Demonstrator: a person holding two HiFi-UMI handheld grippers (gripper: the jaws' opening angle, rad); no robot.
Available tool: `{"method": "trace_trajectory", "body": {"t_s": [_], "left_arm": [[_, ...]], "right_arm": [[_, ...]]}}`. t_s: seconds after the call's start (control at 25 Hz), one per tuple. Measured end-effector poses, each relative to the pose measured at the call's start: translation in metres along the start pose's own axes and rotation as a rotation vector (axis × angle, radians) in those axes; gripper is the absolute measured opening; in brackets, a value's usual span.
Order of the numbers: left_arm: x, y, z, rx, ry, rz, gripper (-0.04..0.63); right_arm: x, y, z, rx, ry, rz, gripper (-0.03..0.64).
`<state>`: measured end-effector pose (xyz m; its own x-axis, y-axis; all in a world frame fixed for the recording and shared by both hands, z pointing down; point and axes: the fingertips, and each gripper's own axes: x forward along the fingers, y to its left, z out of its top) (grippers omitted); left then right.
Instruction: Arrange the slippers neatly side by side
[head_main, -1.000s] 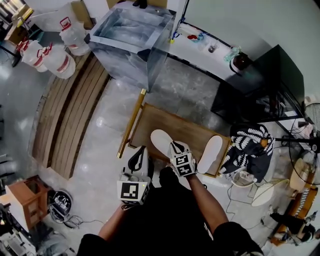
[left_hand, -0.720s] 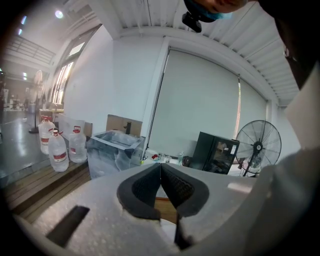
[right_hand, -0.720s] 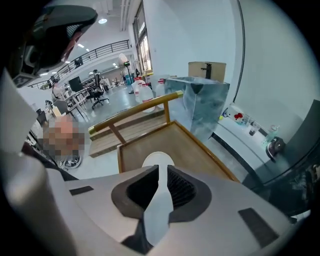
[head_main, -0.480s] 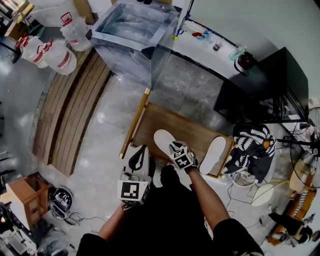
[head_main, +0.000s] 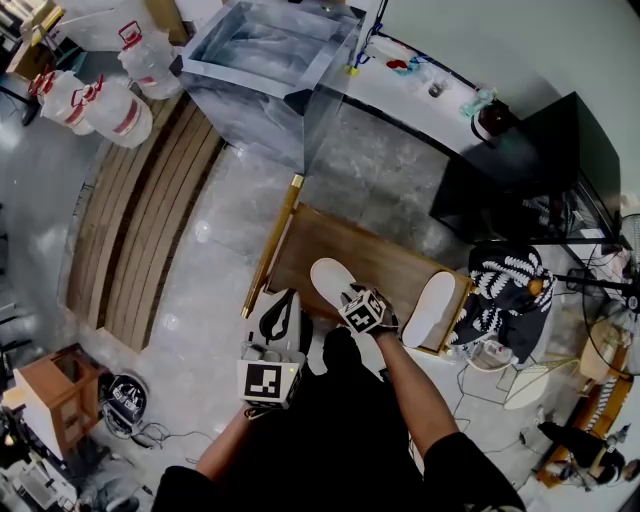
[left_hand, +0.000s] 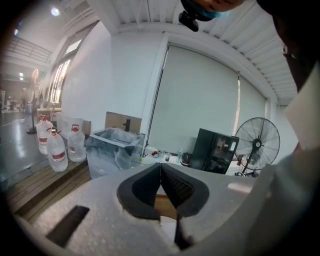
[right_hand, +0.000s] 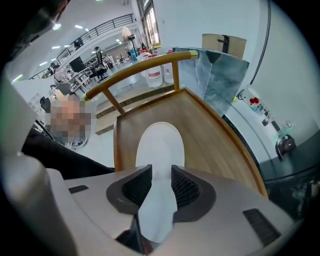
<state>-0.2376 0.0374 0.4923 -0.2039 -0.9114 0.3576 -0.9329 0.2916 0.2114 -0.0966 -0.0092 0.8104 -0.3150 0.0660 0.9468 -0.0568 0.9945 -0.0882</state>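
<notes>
The right gripper (head_main: 350, 296) points steeply down over the heel end of the left white slipper (head_main: 328, 280). Its jaws have just been opening and now stand apart, with the heel between the pads (right_hand: 186, 187). This slipper lies near the wooden platform's (head_main: 372, 255) near edge. Its long axis runs toward the rail (head_main: 270, 245) at the left end. The second slipper (head_main: 430, 308) lies at the right end, well apart, slanting the other way. The left gripper (head_main: 280, 315) hovers beside the platform's near-left corner, jaws together and empty.
</notes>
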Motion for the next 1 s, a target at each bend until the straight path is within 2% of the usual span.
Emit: {"method": "trace_trajectory", "body": {"t_s": [0.16, 0.44, 0.84, 1.0], "left_arm": [[0.0, 0.002, -0.003, -0.002, 0.013, 0.002, 0.017], [0.002, 0.003, -0.006, 0.001, 0.016, -0.007, 0.017], [0.005, -0.006, -0.002, 0.021, 0.02, -0.025, 0.017], [0.009, -0.018, 0.003, 0.04, 0.004, -0.066, 0.017]], "right_arm": [[0.005, -0.001, -0.002, 0.0, 0.025, -0.006, 0.103], [0.005, -0.002, -0.003, 0.018, 0.019, 0.0, 0.04], [-0.009, -0.005, 0.004, 0.112, -0.05, 0.006, 0.031], [-0.016, -0.012, 0.003, 0.174, -0.092, 0.004, 0.031]]}}
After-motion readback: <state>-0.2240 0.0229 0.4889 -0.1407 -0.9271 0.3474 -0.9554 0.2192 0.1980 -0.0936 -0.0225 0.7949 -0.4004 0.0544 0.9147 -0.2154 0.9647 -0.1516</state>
